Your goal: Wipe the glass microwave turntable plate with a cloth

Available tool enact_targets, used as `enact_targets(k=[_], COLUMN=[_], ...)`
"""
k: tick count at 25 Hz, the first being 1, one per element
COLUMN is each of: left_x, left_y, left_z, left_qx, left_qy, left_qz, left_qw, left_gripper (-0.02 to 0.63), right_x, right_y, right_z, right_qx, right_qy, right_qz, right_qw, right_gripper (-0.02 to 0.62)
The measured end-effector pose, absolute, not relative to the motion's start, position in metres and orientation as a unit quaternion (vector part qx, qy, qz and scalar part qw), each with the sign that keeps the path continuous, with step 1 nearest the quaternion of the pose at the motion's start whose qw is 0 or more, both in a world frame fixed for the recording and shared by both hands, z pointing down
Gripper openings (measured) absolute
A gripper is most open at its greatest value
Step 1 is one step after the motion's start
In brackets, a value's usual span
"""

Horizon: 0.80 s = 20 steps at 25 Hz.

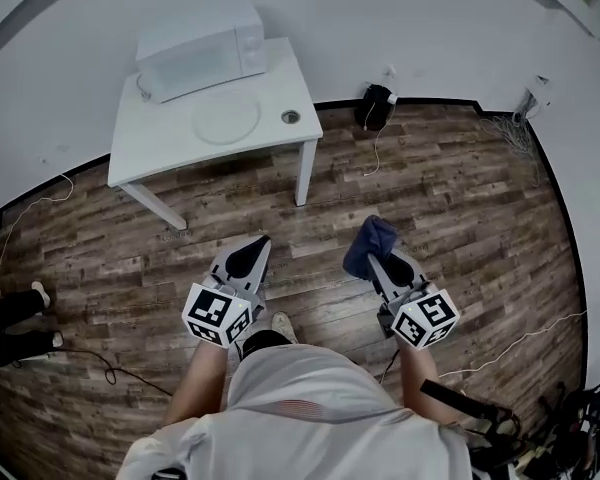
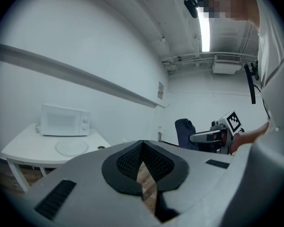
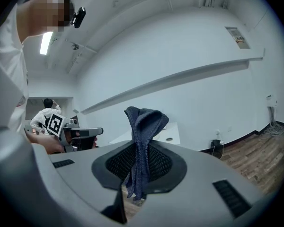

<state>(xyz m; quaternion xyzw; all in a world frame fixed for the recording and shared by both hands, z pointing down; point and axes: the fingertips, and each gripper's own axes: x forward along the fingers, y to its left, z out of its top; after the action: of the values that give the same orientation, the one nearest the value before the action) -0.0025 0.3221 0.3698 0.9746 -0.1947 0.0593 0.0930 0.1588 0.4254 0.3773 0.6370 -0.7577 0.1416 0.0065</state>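
The clear glass turntable plate [image 1: 225,118] lies on a white table [image 1: 150,148] in front of a white microwave [image 1: 200,50], well ahead of both grippers. In the left gripper view the plate [image 2: 72,147] shows far off to the left, below the microwave [image 2: 65,120]. My left gripper [image 1: 248,258] [image 2: 142,148] is shut, with nothing between its jaws. Over the wooden floor, my right gripper [image 1: 377,256] [image 3: 141,150] is shut on a dark blue cloth [image 1: 370,240] [image 3: 143,136], which sticks up in a bunch past the jaws.
A small dark round object [image 1: 291,117] sits on the table to the right of the plate. A black device [image 1: 377,106] with a cable stands by the wall. Cables and gear [image 1: 570,428] lie at the lower right. Someone's feet [image 1: 20,313] are at the left edge.
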Motion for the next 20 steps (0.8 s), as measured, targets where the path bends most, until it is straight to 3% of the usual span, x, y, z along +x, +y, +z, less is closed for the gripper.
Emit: enact_targets(k=[20], left_x=[-0.045], left_y=[0.19], left_z=[0.393], left_qx=[0.95], left_qy=[-0.283], left_qz=[0.057], left_qw=[0.123], left_gripper=[0.011], right_x=[0.124], right_y=[0.255], right_z=[0.388], right_qx=[0.553], right_qy=[-0.819], right_qz=[0.149], right_qw=[0.031], right_gripper=[0.061])
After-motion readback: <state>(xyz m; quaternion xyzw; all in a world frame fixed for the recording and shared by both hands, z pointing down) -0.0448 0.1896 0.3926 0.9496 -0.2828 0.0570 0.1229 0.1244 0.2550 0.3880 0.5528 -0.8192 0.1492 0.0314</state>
